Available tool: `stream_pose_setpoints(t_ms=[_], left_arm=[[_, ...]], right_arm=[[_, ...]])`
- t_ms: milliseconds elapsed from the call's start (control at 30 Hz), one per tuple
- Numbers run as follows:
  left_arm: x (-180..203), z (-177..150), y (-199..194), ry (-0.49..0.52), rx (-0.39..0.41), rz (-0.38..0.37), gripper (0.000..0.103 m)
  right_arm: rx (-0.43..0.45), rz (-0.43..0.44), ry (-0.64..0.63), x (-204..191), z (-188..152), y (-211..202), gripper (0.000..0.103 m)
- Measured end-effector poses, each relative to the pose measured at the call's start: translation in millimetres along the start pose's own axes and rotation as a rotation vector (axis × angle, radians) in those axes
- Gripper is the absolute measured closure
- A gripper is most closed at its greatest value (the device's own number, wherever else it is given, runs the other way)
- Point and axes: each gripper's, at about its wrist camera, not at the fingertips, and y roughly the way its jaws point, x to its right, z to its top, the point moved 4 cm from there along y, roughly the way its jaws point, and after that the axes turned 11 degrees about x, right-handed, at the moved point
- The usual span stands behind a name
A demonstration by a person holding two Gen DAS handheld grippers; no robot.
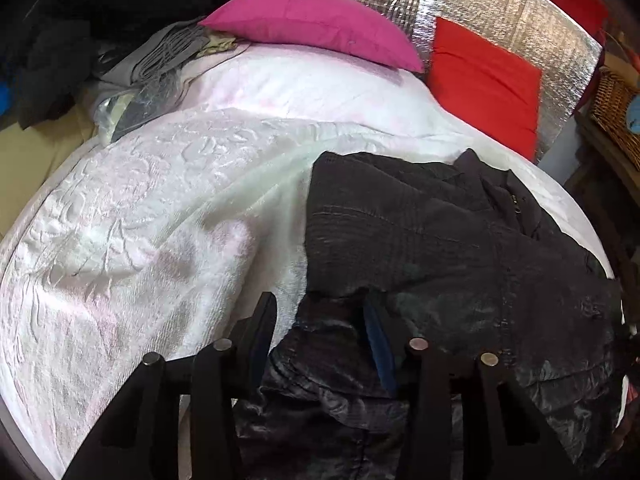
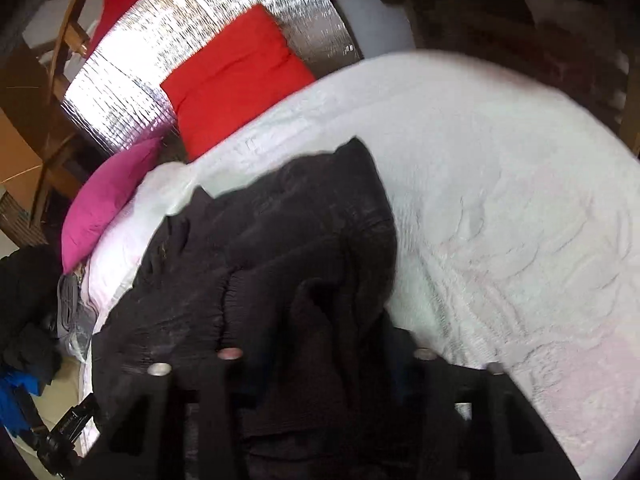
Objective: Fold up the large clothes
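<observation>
My left fingers [image 1: 320, 312] point down at the near edge of the big black quilted jacket [image 1: 440, 232], which lies bunched on the white embossed bedspread [image 1: 140, 200] toward the right side of the bed. They stand partly apart w/ a shiny fold of the jacket's hem bunched between them; the blue-padded one [image 1: 380, 344] sits against the cloth, the other pad [image 1: 262, 328] is over bare bedspread just beside the fabric, so not a clamped hold as far as I see.

My right fingers [image 2: 320, 344] are down in the same jacket [image 2: 280, 240] from the other side. That view is blurred & the tips are lost in dark folds, so can't tell whether they pinch the cloth or just sit in it.

Room: a magenta pillow [image 1: 316, 24] lies at the head of the bed, a red square cushion [image 1: 484, 80] beside it, both in front of a silver reflective foil sheet [image 1: 500, 8]. A folded grey cloth pile [image 1: 156, 64] sits at the bed's left edge near the pillow, w/ dark clothes heaped [image 1: 60, 40] beyond it. A woven wicker basket [image 1: 616, 112] stands at far right. In the right view, wooden chair frame [image 2: 68, 40] at upper left and a black camera tripod [image 2: 64, 432] by the bed's low corner.
</observation>
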Motion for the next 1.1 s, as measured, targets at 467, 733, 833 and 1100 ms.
stream_pose_setpoints(t_ms=[467, 733, 833, 1100], left_arm=[[-14, -4, 13, -0.056, -0.069, 0.023, 0.044], [-29, -3, 20, -0.248, -0.127, -0.127, 0.025], [-26, -10, 28, -0.300, -0.182, -0.198, 0.025], [-16, -9, 29, -0.236, -0.147, -0.190, 0.043]], right_arm=[[-0.043, -0.007, 0.049, 23, 1, 1, 0.058], [-0.058, 0.118, 0.252, 50, 10, -7, 0.021], [-0.109, 0.135, 0.290, 58, 3, 8, 0.020], [-0.118, 0.112, 0.153, 30, -11, 19, 0.039]])
